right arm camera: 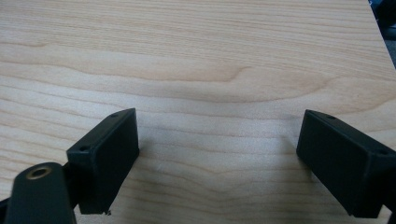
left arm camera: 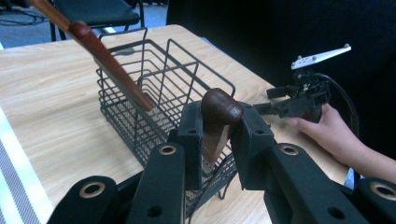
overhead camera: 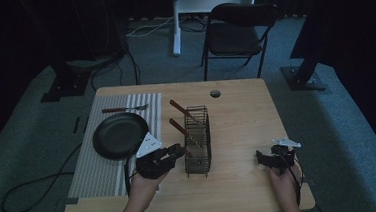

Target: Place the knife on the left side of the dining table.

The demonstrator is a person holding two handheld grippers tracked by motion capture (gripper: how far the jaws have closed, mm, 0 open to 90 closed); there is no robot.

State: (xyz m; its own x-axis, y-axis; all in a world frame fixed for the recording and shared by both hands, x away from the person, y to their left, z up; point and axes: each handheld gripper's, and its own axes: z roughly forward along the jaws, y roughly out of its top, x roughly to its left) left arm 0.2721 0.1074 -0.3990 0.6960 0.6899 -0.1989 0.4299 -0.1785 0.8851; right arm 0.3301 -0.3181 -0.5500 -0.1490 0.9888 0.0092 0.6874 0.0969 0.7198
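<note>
Your left gripper [left arm camera: 219, 135] is clamped on the rounded brown wooden handle [left arm camera: 220, 108] of a utensil, its jaws pressed against both sides of the handle just at the near end of the wire basket [overhead camera: 197, 135]; in the high view that gripper [overhead camera: 179, 150] sits right against the basket's left near corner. The basket stands upright in the middle of the wooden table [overhead camera: 242, 117], and two more wooden-handled utensils [overhead camera: 182, 110] lean out of it toward the far left, one of them crossing the top of the left gripper view [left arm camera: 109, 60]. What the held utensil's working end looks like you cannot tell, since it is hidden behind the jaws and wire. To the left of the basket a dark frying pan [overhead camera: 119, 136] lies on a striped placemat [overhead camera: 100, 167], with a fork [overhead camera: 124, 109] beyond it at the mat's far end. Your right gripper [overhead camera: 260, 156] rests near the table's near right corner, well apart from the basket, and its jaws stand wide apart over bare wood [right arm camera: 219, 140], holding nothing. A folding chair [overhead camera: 236, 30] stands beyond the table's far edge.
</note>
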